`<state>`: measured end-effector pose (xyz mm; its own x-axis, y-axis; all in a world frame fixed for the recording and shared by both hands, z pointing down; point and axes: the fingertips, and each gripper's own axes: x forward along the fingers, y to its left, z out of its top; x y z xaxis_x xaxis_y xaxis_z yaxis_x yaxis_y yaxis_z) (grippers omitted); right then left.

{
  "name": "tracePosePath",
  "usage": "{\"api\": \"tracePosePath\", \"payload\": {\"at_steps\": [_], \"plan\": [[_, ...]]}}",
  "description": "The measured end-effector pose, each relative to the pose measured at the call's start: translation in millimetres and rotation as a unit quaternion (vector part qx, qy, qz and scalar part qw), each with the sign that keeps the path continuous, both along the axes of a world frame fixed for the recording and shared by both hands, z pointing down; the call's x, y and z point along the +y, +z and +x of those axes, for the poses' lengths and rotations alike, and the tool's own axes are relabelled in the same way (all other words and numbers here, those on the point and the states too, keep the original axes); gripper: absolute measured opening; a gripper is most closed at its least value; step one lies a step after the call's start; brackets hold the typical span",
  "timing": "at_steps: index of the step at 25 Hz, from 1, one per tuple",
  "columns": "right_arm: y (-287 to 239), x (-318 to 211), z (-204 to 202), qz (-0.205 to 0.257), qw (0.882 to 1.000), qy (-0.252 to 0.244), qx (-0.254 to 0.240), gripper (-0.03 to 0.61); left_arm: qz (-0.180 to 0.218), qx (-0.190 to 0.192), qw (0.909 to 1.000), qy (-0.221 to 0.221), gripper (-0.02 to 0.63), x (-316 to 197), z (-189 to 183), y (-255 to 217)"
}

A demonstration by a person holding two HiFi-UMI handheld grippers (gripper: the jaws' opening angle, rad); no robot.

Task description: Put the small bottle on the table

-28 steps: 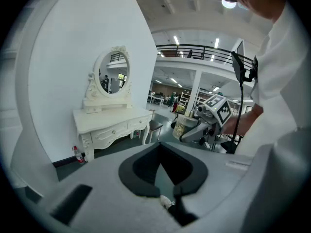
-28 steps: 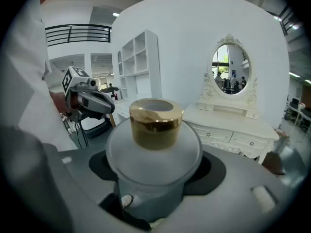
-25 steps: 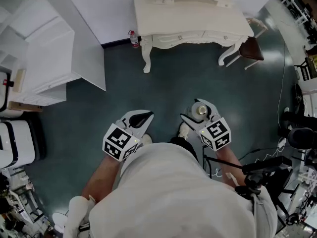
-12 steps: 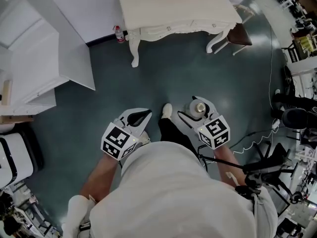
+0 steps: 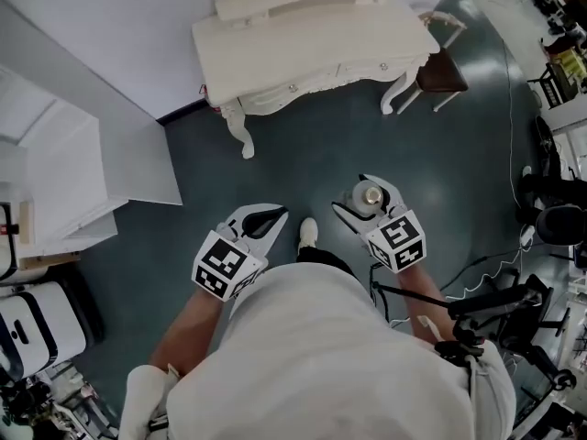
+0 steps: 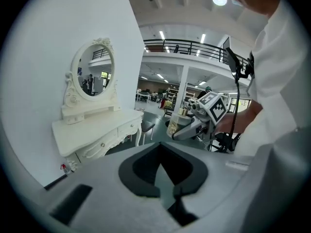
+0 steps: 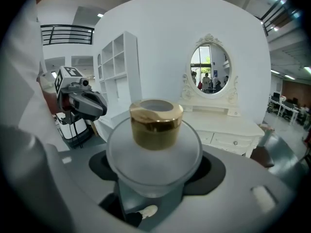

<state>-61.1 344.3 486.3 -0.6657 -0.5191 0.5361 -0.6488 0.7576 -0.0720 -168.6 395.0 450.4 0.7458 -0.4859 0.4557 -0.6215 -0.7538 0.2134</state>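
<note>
A small frosted bottle [image 5: 370, 194] with a gold cap [image 7: 155, 123] stands upright between the jaws of my right gripper [image 5: 359, 192], which is shut on the bottle's round body [image 7: 154, 152]. My left gripper [image 5: 260, 220] hangs beside it at the same height, shut and holding nothing; in its own view the jaw tips [image 6: 160, 145] meet. The white dressing table [image 5: 312, 39] stands ahead across the dark floor, its top bare in front of the oval mirror [image 7: 210, 75]. Both grippers are well short of it.
A white shelf unit [image 5: 64, 172] fills the left. A brown chair [image 5: 442, 71] sits at the table's right end. Stands, cables and equipment [image 5: 550, 223] crowd the right side. A small red-capped bottle [image 6: 64, 167] stands on the floor by the table's left leg.
The table and shelf have shifted in the head view as the person walks toward the table. Both grippers keep their pose, the bottle still in the right one.
</note>
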Motion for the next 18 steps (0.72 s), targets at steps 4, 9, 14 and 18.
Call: {"api": "tracePosePath", "payload": {"at_steps": [4,9,14,18], "plan": [[-3,-50,37,0.014,1.0,0.006,0.01,0.339,0.006,-0.004,1.0,0.005,0.003,-50,34,-9],[0,-87,79,0.014,0.999,0.033,0.014,0.339,-0.002,-0.01,0.9993,0.036,0.003,-85,76,-10],[15,-116,111,-0.002,0.998,0.065,0.011,0.339,-0.008,-0.017,0.9976,0.067,0.003,-122,101,-5],[28,-145,124,-0.014,0.996,0.084,0.015,0.339,-0.014,-0.012,0.9964,0.083,0.003,-160,111,8]]}}
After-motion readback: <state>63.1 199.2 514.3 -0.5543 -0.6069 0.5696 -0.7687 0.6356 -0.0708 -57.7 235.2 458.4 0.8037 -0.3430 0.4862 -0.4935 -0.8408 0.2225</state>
